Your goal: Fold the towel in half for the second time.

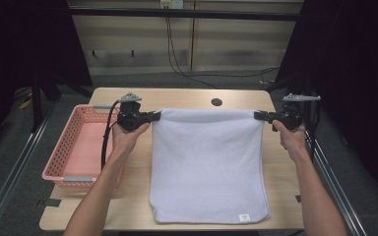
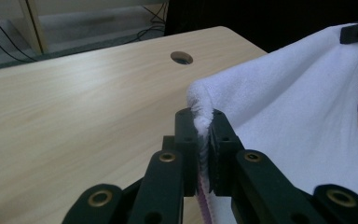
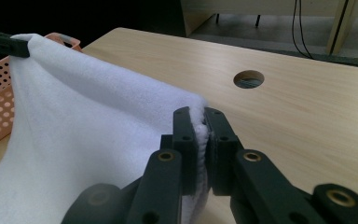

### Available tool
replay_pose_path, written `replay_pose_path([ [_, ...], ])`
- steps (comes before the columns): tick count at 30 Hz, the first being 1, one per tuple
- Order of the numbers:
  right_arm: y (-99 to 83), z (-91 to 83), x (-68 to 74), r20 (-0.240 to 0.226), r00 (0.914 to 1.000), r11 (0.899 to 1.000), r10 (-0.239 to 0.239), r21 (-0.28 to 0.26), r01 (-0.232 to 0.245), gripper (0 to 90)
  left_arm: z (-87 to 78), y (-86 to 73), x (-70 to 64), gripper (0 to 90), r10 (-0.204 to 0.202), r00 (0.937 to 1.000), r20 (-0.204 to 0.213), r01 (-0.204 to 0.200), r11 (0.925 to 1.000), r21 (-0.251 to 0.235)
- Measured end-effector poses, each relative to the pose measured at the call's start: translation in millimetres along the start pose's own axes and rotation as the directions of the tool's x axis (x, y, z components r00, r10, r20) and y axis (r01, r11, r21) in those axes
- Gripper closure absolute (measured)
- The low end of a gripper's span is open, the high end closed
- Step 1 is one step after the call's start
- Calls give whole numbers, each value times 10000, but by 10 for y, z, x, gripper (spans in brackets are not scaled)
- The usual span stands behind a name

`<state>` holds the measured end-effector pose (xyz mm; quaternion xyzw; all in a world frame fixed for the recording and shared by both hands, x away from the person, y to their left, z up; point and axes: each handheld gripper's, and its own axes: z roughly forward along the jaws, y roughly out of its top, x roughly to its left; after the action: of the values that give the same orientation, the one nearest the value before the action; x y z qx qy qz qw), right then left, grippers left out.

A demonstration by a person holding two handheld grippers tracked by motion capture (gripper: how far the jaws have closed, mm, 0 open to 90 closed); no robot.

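1. A white towel (image 1: pixel 207 164) is held up by its two far corners over the middle of the wooden bench (image 1: pixel 187 97), stretched flat between the two grippers.
2. The left gripper (image 1: pixel 156 116) has its jaws clenched on the towel's far left corner; in the left gripper view (image 2: pixel 200 135) the cloth is pinched into a narrow ridge between the two black jaws, with a pinkish edge showing below the pinch.
3. The right gripper (image 1: pixel 259 115) has its jaws clenched on the far right corner; in the right gripper view (image 3: pixel 201 135) the towel's edge is squeezed between the jaws.
4. The top edge of the towel runs nearly straight and level from one gripper to the other, raised off the bench.
5. From that edge the towel slopes down toward the person; its near part lies on the bench, the near edge close to the bench's front edge.
6. A small label (image 1: pixel 244 217) sits near the towel's near right corner.
7. A pink perforated basket (image 1: pixel 66 157) stands at the left side of the bench, just beside the left hand (image 1: pixel 128 135).
8. A round hole (image 1: pixel 216 102) in the bench lies beyond the towel's top edge, apart from it.
9. The right hand (image 1: pixel 290 135) holds its gripper near the bench's right edge.
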<state>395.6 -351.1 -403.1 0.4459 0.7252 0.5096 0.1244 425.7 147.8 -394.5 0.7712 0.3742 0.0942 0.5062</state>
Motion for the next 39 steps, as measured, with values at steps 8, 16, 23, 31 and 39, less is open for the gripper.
replay_pose_path([
  [8, 93, -123, 85, -253, 9995, 9981, -198, -584, 182, 846, -155, -49, -114, 845, 244, 9994, 256, -232, 9988, -442],
  [16, -205, -429, 345, -762, 9946, 9968, -711, -431, 679, 843, -430, -308, -358, 836, 776, 9946, 693, -744, 9961, -468],
  [23, -543, -638, 530, -1354, 9885, 9974, -670, -369, 625, 838, -625, -580, -565, 833, 950, 9888, 1153, -915, 9952, -349],
  [31, -959, -774, 768, -1625, 9838, 9966, -761, 194, 803, 828, -672, -1093, -883, 830, 789, 9871, 1392, -836, 9961, 284],
  [39, -1460, -914, 930, -2155, 9746, 9844, -608, 1483, 942, 773, -796, -1560, -942, 812, 528, 9856, 1606, -739, 9889, 1288],
])
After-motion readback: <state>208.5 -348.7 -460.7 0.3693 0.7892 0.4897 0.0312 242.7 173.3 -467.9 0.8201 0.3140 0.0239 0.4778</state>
